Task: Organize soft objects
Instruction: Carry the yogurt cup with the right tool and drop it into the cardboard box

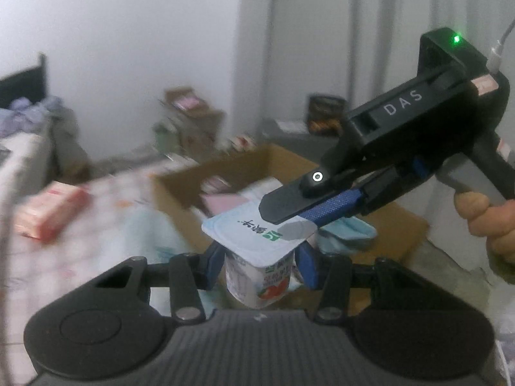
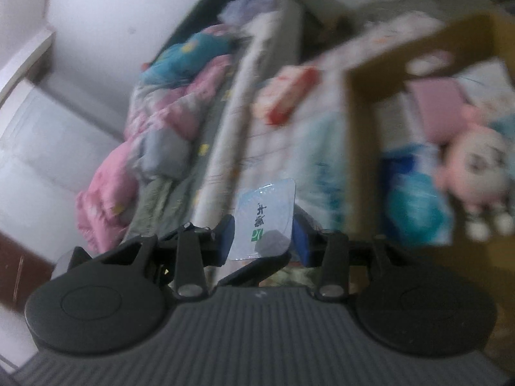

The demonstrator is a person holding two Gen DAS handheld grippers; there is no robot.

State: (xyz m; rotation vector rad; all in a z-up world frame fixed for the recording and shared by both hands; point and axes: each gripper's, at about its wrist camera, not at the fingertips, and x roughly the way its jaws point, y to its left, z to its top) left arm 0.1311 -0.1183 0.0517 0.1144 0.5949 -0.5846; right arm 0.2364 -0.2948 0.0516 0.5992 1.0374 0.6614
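A white yogurt cup [image 1: 259, 273] with a pale blue foil lid and a red fruit label is held in the air by both grippers. My left gripper [image 1: 259, 267] is shut on the cup's body. My right gripper [image 2: 262, 238] comes in from the right and is shut on the lid's edge [image 2: 264, 218]; it shows in the left wrist view [image 1: 289, 212] pinching the lid corner. Behind the cup stands an open cardboard box [image 1: 180, 186] holding soft things, among them a pink plush doll [image 2: 476, 167] and pale blue fabric [image 1: 347, 231].
A red and white pack [image 1: 48, 212] lies on the patterned bed sheet left of the box. Pink and blue bedding [image 2: 161, 112] is piled at the bed's far side. Cluttered cartons [image 1: 190, 119] stand by the wall and curtain.
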